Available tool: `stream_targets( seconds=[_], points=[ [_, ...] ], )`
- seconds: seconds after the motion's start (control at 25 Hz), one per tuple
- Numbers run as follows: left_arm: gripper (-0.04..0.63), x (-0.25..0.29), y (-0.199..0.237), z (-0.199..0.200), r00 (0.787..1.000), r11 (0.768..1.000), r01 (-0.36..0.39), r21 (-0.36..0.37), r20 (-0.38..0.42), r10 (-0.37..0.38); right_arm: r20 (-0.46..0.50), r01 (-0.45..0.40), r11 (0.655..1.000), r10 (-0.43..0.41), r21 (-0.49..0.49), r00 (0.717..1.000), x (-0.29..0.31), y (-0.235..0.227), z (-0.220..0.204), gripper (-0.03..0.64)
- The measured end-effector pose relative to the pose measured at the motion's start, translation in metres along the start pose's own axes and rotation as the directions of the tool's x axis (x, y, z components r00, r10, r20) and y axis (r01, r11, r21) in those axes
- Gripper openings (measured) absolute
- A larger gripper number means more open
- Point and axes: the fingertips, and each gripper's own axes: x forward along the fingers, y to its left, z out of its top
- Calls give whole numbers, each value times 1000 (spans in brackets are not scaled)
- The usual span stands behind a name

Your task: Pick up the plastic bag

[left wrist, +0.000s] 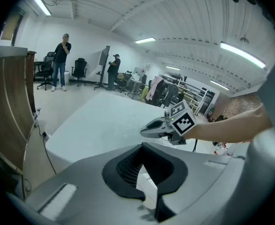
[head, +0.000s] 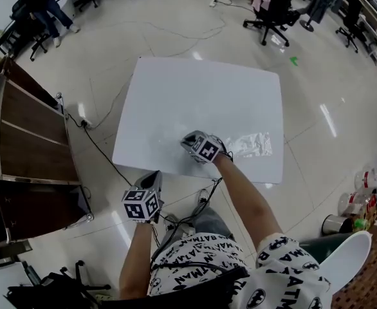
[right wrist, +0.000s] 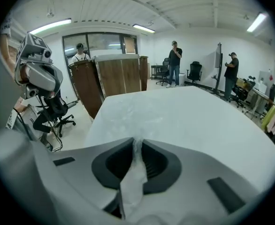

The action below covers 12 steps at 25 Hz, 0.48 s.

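The clear crinkled plastic bag (head: 249, 145) lies on the white table (head: 201, 89) near its front right. My right gripper (head: 187, 141) sits low over the table's front edge, just left of the bag, pointing left. In the right gripper view its jaws (right wrist: 137, 140) are shut on a twisted strip of the plastic bag (right wrist: 133, 182), which trails back toward the camera. My left gripper (head: 154, 176) hangs off the table's front edge over the floor. Its jaws (left wrist: 143, 145) are together with nothing in them, and the right gripper (left wrist: 149, 130) shows ahead of it.
A brown wooden cabinet (head: 27, 127) stands left of the table, with black cables (head: 101, 150) running across the floor beside it. Office chairs (head: 272, 15) and people stand at the far side. Bottles and cans (head: 356, 201) sit on the floor at the right.
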Motion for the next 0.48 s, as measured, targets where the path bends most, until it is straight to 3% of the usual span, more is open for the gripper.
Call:
stream_targets(
  seconds=[0.08,0.16,0.36,0.48],
  points=[
    [2,10,5,2,1000,1000,11,27,-11,-10,-3,-6,1000,6,25,1000,12,4,1,184],
    [2,21,8,5,999,998,28,56,-26,-27,22,-18,999,17,39,1000,14,9,7,202],
    [2,59,12,21,995,987,90,135,-46,-85,152,-16,998,7,58,988,-19,6,22,364],
    [2,93,5,30,989,972,138,189,-82,-124,165,56,987,-81,151,983,-60,-14,-3,374]
  ],
)
